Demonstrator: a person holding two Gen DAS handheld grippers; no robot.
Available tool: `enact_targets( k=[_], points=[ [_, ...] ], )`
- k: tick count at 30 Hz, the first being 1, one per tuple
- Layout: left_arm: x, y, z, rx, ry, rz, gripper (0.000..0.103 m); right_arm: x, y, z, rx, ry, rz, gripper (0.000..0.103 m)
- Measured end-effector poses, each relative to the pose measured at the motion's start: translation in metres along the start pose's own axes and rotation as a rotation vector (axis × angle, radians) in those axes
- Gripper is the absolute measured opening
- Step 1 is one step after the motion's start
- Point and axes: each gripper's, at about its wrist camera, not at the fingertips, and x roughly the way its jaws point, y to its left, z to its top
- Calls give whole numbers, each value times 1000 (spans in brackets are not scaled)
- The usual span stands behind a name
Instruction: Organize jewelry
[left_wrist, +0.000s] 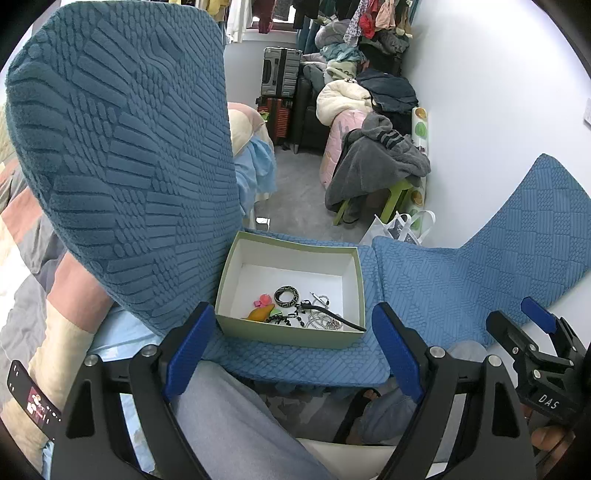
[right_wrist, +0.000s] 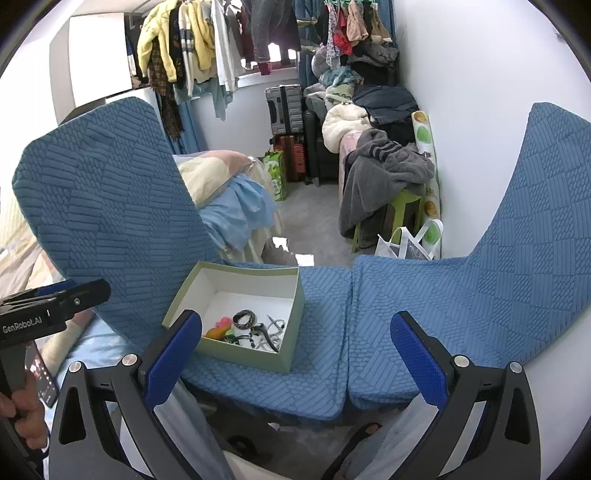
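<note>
A pale green box (left_wrist: 280, 335) with a white inside sits on a blue-covered chair seat (left_wrist: 332, 362); it also shows in the right wrist view (right_wrist: 258, 357). In it lie a black patterned bangle (left_wrist: 286, 295), pink pieces (left_wrist: 261, 300), an orange piece (left_wrist: 258, 314), a black hair clip (left_wrist: 340, 318) and silver chains (left_wrist: 321, 320). The bangle shows again in the right wrist view (right_wrist: 244, 319). My left gripper (left_wrist: 293, 350) is open and empty just in front of the box. My right gripper (right_wrist: 295, 362) is open and empty, to the right of the box over the seats.
Two blue-covered chairs stand side by side, backrests at left (left_wrist: 122, 155) and right (right_wrist: 535, 229). The right gripper body shows at the left view's right edge (left_wrist: 539, 354). Beyond are a bed (right_wrist: 229, 192), suitcases (right_wrist: 284, 107), a clothes-heaped green stool (right_wrist: 402, 206) and a white bag (right_wrist: 410, 240).
</note>
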Motion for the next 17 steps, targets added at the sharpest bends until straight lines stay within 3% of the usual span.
enact_targets(
  k=[17],
  points=[
    [0, 2, -1, 2, 5, -1, 87, -2, -8, -4, -15, 6, -10, 103]
  ],
)
